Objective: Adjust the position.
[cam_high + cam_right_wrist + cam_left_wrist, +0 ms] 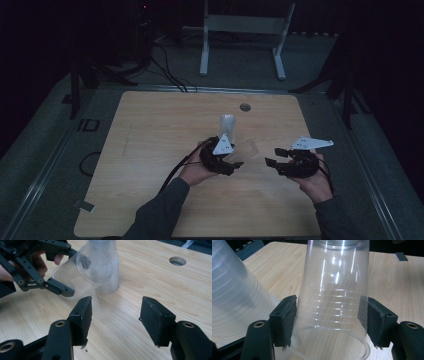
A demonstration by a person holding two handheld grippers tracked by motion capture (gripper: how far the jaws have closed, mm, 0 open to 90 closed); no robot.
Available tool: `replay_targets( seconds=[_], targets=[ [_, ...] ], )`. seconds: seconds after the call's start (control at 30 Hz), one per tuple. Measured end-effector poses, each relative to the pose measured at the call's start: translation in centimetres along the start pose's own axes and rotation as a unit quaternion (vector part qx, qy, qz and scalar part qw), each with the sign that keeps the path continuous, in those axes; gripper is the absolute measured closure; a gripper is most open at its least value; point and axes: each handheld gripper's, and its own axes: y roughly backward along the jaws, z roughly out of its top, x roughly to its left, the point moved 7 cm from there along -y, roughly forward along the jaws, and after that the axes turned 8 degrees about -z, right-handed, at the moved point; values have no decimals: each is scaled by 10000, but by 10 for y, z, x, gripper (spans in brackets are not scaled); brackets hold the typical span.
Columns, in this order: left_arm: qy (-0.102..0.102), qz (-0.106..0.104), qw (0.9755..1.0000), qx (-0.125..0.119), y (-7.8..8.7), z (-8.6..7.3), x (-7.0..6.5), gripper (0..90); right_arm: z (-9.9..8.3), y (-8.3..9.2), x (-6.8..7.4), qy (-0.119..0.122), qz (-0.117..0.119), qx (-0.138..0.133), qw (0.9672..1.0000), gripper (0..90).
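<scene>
L gripper (239,161) is clamped on a clear plastic cup (332,302), pads pressing both sides near the rim; cup lies tipped, base pointing to 1 o'clock in the high view, just off table (150,130) centre. Stack of cups (227,125) stands upright at 12 o'clock of it, just beside. R gripper (115,312) sits at 3 o'clock, apart; jaws gapped w/ nothing between, bare wood under them.

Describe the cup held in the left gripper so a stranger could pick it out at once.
On the light wooden table, near its middle, stands an upright stack of clear plastic cups. Just in front of it, the left gripper clamps a single clear plastic cup. Unlike the stack, that cup lies tipped on its side, alone between black jaws.
</scene>
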Motion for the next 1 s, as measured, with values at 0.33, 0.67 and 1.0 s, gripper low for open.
replay_targets(
  seconds=[0.33, 0.67, 1.0],
  targets=[
    [-46, -65, 10000, 3, 2, -1, -1, 323, 0, 0, 2, 101, 41, 83, 9999, 428],
    [-120, -177, 9997, 105, 1, -4, -3, 324, 0, -2, 4, 305, 99, 224, 9992, 425],
    [-171, -222, 9995, 161, 2, -6, -3, 323, -3, -4, 3, 400, 123, 353, 9985, 420]
  ],
)
